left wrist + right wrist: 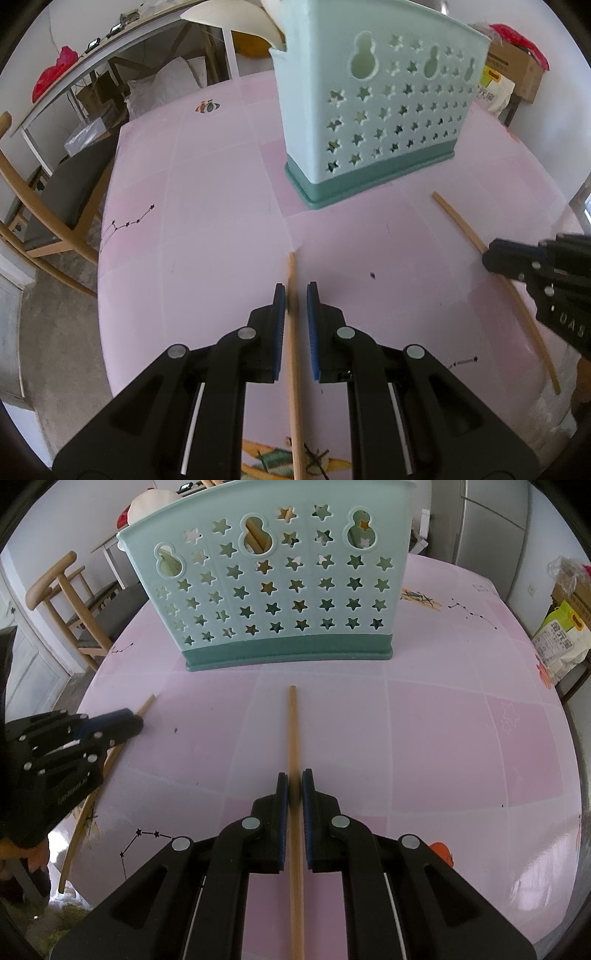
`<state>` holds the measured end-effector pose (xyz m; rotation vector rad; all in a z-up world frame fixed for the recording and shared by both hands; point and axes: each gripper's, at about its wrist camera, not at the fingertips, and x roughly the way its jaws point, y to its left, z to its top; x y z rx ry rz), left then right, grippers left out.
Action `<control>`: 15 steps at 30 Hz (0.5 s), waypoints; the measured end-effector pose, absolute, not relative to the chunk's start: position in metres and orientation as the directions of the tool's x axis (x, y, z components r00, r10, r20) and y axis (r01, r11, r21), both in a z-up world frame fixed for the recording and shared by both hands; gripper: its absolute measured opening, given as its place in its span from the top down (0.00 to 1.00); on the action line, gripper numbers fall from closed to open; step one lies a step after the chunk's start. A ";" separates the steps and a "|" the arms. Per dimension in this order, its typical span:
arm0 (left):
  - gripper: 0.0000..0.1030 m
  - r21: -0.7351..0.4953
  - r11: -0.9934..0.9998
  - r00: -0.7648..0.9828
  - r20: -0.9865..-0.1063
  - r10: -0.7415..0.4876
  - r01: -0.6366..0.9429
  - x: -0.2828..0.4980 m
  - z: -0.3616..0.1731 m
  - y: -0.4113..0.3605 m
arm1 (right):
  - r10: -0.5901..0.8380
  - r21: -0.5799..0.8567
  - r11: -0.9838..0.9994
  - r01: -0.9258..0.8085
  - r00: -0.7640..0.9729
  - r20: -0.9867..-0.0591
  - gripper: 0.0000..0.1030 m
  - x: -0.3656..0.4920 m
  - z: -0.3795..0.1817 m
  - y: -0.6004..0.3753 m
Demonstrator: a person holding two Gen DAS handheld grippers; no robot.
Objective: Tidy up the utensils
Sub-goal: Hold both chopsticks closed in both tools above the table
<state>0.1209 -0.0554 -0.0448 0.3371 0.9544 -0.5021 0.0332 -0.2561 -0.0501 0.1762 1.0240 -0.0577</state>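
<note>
On the pink table (221, 177) stands a pale green caddy (369, 110) with star-shaped holes and a darker base, and I can make out a few wooden sticks already inside it through the cut-outs in the right wrist view.

My left gripper (296, 295) sits low over the table with its jaws narrowed to a small gap around a wooden chopstick (293, 332). That chopstick runs straight ahead between the blue pads (280, 321), lying against the left pad with a sliver of space to the right one. Its tip points toward the caddy, well short of the base. I cannot tell whether it is lifted off the table.

My right gripper (291, 786) is closer to a grip: its jaws are nearly together on a second chopstick (293, 731), pads at both sides of it, though motion blur at the fingertips keeps me from saying the pads are pressed firm. This one also aims at the caddy's base and stops short of it.

Each gripper shows at the edge of the other's view, well apart, both chopsticks lying in front of the caddy.
</note>
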 end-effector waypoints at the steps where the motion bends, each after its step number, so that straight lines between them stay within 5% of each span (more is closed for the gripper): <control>1: 0.90 0.048 0.836 0.476 -0.839 -0.263 0.547 0.124 -0.045 -0.055 | 0.035 0.121 0.984 0.132 0.521 -0.853 0.92 0.034 -0.050 -0.256; 15: 0.97 -0.159 0.841 0.407 -0.818 -0.405 0.517 0.149 -0.032 -0.028 | 0.057 0.149 0.980 0.135 0.526 -0.849 0.92 0.035 -0.051 -0.260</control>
